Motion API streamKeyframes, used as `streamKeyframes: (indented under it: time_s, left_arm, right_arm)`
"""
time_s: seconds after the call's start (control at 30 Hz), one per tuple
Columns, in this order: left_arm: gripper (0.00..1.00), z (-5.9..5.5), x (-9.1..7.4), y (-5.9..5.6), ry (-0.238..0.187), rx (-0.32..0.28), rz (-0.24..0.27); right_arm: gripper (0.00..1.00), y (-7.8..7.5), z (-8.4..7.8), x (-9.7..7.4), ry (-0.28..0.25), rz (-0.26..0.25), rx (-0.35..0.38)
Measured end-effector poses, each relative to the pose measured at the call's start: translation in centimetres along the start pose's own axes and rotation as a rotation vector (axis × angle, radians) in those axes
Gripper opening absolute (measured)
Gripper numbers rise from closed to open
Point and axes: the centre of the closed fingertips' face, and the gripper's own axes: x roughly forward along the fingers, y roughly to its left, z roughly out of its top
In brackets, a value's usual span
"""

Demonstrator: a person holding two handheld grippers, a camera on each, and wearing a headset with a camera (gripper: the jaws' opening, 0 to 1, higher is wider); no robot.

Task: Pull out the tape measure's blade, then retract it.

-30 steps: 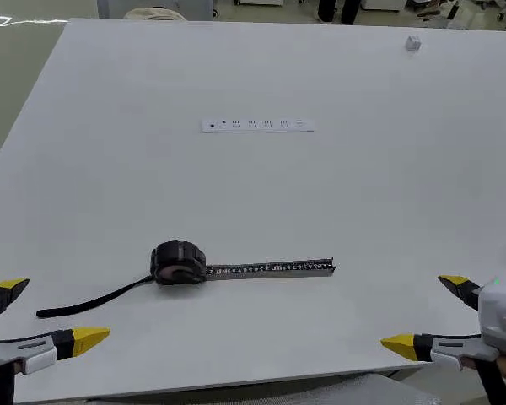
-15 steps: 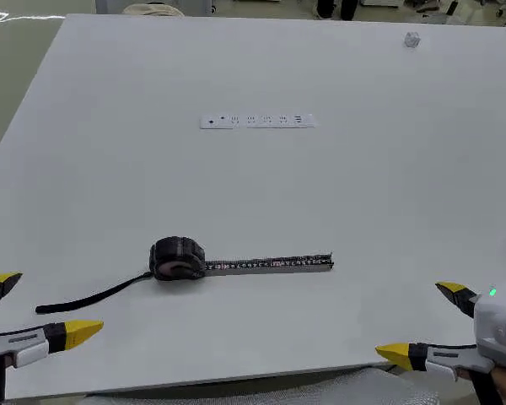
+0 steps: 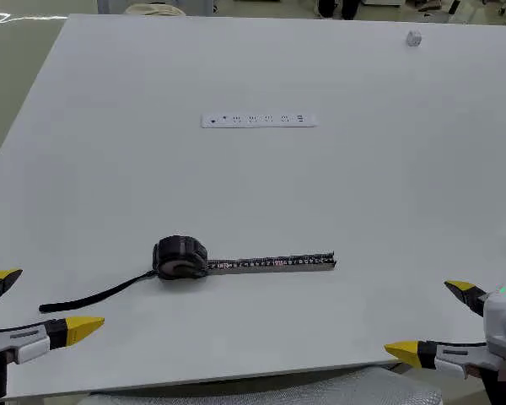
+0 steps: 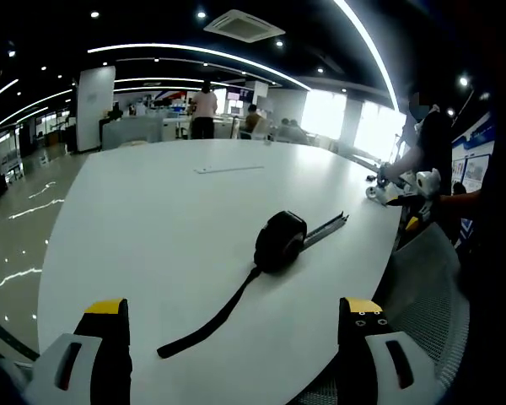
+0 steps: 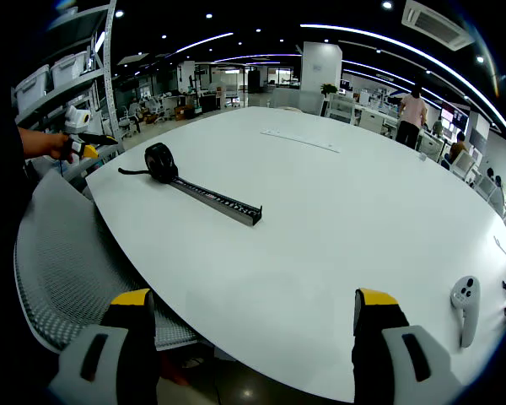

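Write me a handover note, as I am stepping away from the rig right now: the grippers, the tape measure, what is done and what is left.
Left gripper: open, empty, at the near left edge of the white table.
Right gripper: open, empty, at the near right edge.
Black round-cased tape measure: lies on the table between them, touched by neither. Its black wrist strap trails toward the left gripper.
Done: the marked metal blade is out, lying flat toward the right.
Left: retract the blade into the case.
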Motion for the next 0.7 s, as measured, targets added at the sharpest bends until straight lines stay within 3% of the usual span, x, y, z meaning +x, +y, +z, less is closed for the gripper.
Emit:
streamKeyframes:
  time_s: [0.47,0.63,0.7]
  left_arm:
    - [1.0,-0.08,-0.07,-0.41,0.012,0.012,-0.011]
    - [1.0,0.35,0.13,-0.74,0.014,0.018,-0.014]
    - [1.0,0.84,0.57,-0.98,-0.001,-0.004,0.006]
  right_arm:
    - [1.0,0.07,-0.71,-0.08,0.04,0.014,0.004]
    - [1.0,-0.24,-0.11,-0.18,0.042,0.018,0.01]
    - [1.0,-0.36,0.13,-0.15,0.045,0.013,-0.016]
